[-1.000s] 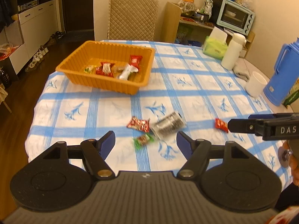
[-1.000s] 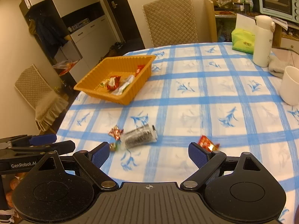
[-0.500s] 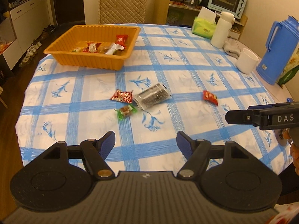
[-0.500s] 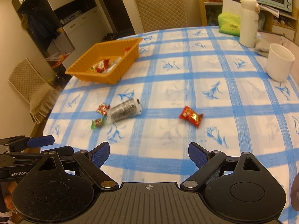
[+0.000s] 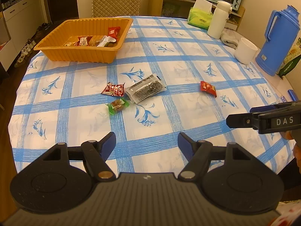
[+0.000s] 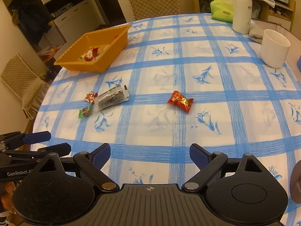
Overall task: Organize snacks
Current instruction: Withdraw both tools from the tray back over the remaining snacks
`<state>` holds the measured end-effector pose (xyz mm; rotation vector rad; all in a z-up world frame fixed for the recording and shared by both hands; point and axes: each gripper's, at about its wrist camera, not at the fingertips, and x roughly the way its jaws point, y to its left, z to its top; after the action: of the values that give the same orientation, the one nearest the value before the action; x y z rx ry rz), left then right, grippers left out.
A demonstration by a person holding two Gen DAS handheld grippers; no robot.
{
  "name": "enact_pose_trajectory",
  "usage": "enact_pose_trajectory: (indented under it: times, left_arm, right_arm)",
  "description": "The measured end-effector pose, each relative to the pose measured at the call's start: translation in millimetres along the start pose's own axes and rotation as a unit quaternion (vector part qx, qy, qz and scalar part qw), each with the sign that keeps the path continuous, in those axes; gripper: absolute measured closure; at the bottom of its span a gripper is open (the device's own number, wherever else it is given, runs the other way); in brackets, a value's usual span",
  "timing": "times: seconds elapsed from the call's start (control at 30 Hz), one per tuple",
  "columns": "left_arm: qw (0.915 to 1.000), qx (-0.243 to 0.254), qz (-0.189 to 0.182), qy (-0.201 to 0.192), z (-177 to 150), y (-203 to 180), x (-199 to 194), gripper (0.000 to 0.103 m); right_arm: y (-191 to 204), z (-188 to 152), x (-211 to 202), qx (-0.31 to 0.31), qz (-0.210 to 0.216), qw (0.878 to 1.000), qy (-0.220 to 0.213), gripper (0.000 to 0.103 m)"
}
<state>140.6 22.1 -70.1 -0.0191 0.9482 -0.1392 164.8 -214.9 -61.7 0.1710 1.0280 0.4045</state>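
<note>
**Both grippers open over the near table edge, snacks not yet touched**

My left gripper (image 5: 146, 141) has its blue-padded jaws spread, nothing between them, hovering above the blue-checked floral tablecloth (image 5: 188, 60). My right gripper (image 6: 150, 153) is the same: jaws apart, empty, pointing down at the cloth.

Loose snacks mid-table:
- red foil-wrapped candy (image 6: 180, 101), alone, ahead of the right gripper
- clear rectangular packet with dark contents (image 5: 145, 90)
- red crinkled wrapper (image 5: 113, 89), just left of the packet
- green-wrapped brown sweet (image 5: 118, 105), just below the red wrapper, near the packet's corner

Orange ribbed plastic tray (image 5: 79, 54) sits at the far left of the table, well apart from the loose pieces, with several wrapped snacks already inside.

White mug (image 6: 274, 48) stands far right.
</note>
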Motion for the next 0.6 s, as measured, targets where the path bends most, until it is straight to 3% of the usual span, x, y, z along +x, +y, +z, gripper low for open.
enact_pose_trajectory:
  times: [0.6]
  left_arm:
    - [0.9993,0.034,0.016,0.007,11.8,18.6,38.5,0.035]
  right_arm:
    - [-17.8,7.7,21.3,0.034,-0.03,0.999,0.018,0.012]
